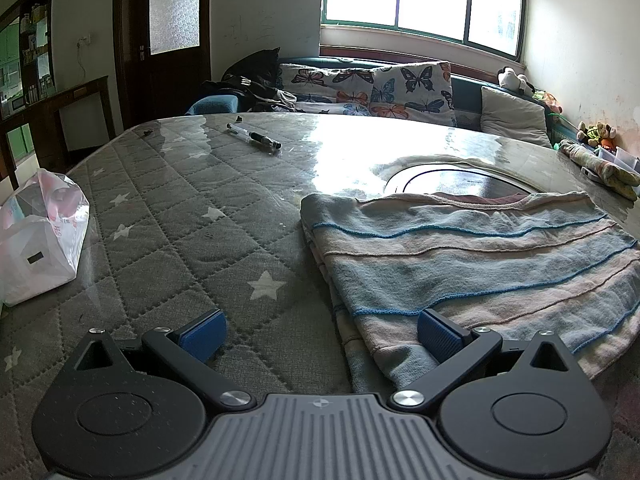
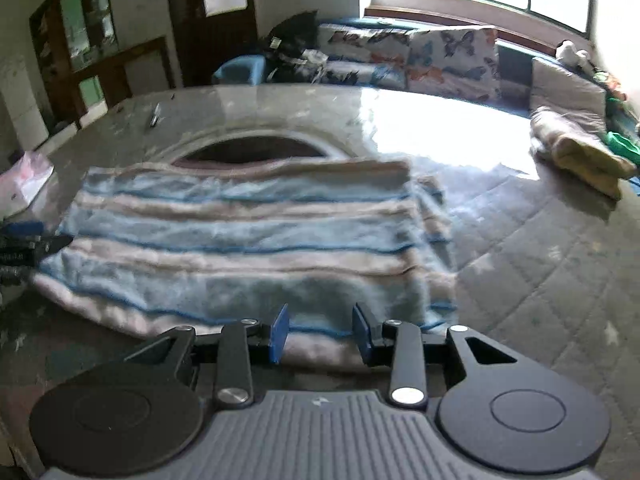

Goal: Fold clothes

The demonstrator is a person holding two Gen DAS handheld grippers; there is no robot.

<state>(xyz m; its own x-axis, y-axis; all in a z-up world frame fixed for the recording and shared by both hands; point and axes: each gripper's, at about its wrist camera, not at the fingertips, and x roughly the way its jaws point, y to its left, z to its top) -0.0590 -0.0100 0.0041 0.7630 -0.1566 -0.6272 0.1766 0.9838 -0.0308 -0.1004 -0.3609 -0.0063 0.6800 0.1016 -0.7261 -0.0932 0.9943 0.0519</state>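
Note:
A folded garment with pale blue and beige stripes lies flat on the quilted grey table cover. My left gripper is wide open and empty at the garment's near left corner, its right pad over the cloth edge. In the right wrist view the same garment fills the middle. My right gripper is partly open and empty, just above the garment's near edge. The left gripper shows at the left edge of that view.
A pen lies at the far left of the table. A white plastic bag stands at the left edge. A folded yellowish cloth lies at the far right. A round dark opening sits behind the garment. A sofa with butterfly cushions stands beyond.

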